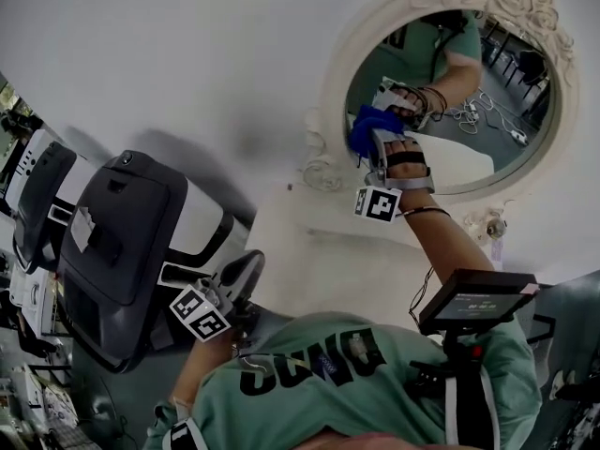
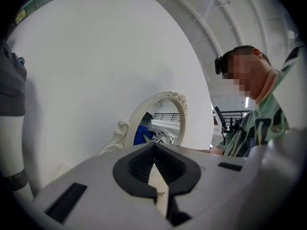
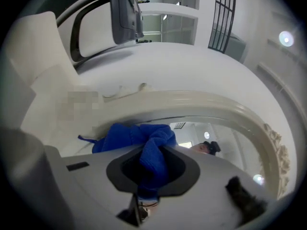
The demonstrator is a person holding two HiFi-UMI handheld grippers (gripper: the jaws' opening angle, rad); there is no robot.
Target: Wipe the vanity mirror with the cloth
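An oval vanity mirror [image 1: 469, 92] in an ornate cream frame [image 1: 323, 172] stands on a white surface. My right gripper [image 1: 372, 141] is shut on a bunched blue cloth [image 1: 358, 129], which is pressed against the glass at the mirror's left edge. In the right gripper view the cloth [image 3: 144, 140] bulges out between the jaws, under the curved frame [image 3: 211, 104]. My left gripper [image 1: 246, 272] hangs low and left, away from the mirror, shut with nothing in it. From the left gripper view the mirror [image 2: 163, 121] and cloth [image 2: 142, 134] lie ahead.
A large grey and black machine [image 1: 122, 242] stands at the left, close to my left gripper. A small screen device [image 1: 473, 300] is mounted at the person's chest. The white surface [image 1: 187, 64] stretches behind and left of the mirror.
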